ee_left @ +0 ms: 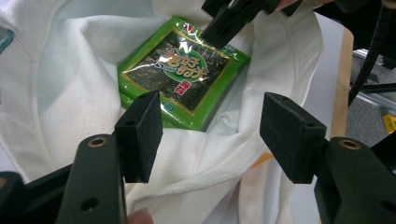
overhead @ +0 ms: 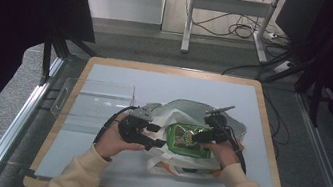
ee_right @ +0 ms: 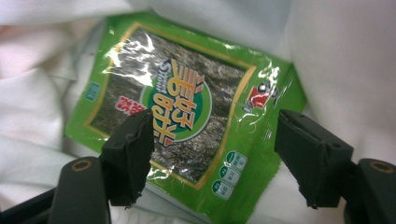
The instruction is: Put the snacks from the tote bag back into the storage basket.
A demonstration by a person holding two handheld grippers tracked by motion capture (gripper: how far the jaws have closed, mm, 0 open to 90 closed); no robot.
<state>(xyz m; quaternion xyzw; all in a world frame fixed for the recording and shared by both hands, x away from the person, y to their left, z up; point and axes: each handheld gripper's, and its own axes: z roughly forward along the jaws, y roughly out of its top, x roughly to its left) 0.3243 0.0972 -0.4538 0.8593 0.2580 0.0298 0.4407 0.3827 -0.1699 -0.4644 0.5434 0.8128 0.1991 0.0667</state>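
One green seaweed packet lies flat, label up, in the open mouth of one white cloth bag, near the middle of the table; the cloth rises around it on all sides, so the packet appears to be either going into the bag or coming out of it. The right gripper hovers directly over the packet with its jaws apart and nothing clamped, one pad over the label, the other over the packet's edge, a stance suited to closing on the packet or to a release just made. The left gripper stands just left of the packet, jaws also apart, over the bag's near fabric, probably to hold the mouth open. One clear plastic bin sits empty at the table's left side, well apart from the bag.
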